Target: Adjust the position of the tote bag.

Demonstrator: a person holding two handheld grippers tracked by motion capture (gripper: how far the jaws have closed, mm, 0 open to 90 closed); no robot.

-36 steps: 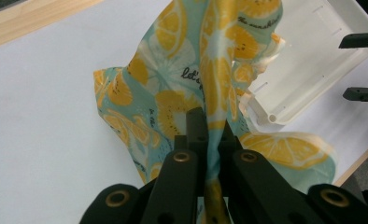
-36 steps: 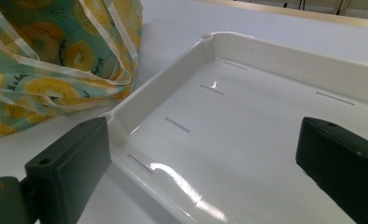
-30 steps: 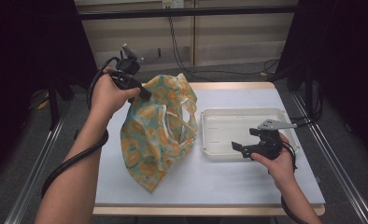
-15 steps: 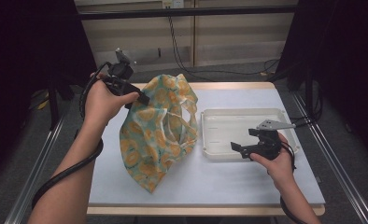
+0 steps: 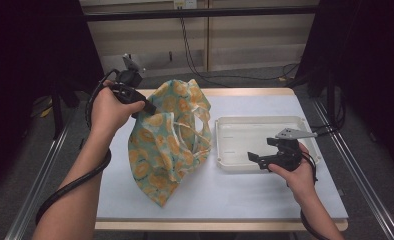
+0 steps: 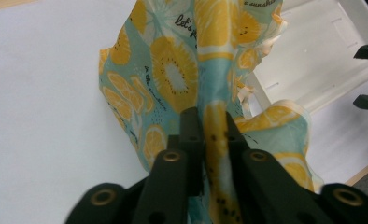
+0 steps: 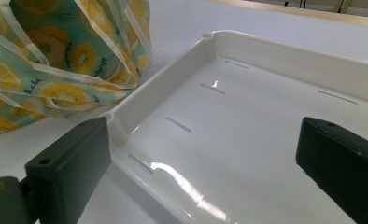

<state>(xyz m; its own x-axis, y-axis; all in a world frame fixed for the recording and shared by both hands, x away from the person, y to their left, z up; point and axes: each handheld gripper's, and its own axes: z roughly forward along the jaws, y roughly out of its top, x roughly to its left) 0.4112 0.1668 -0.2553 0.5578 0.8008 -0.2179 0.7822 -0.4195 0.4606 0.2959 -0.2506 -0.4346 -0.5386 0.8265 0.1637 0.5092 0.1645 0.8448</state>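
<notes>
Your left gripper (image 5: 146,106) is clamped on a fold at the upper left of the fruit-print bag (image 5: 170,135); in the left gripper view the cloth (image 6: 205,84) is pinched tight between the jaws, which have just opened and closed again on it. The bag stands bunched up at the middle-left of the white table (image 5: 265,200), its pale handles (image 5: 197,132) hanging loose on the side toward the white tray (image 5: 257,135). That tray lies just beside the bag on its right, with the bag's edge close to its near left corner. Your right gripper (image 5: 255,157) hovers over the tray's near rim with its jaws wide apart and nothing between them; the right gripper view shows the tray floor (image 7: 266,140) bare under them. Cables (image 5: 200,55) trail on the floor beyond the table's far edge.

Compared with a second ago, the bag's top sits a little lower and more slumped, your left hand (image 5: 110,107) has barely shifted, and your right hand (image 5: 297,172) has kept its place.
</notes>
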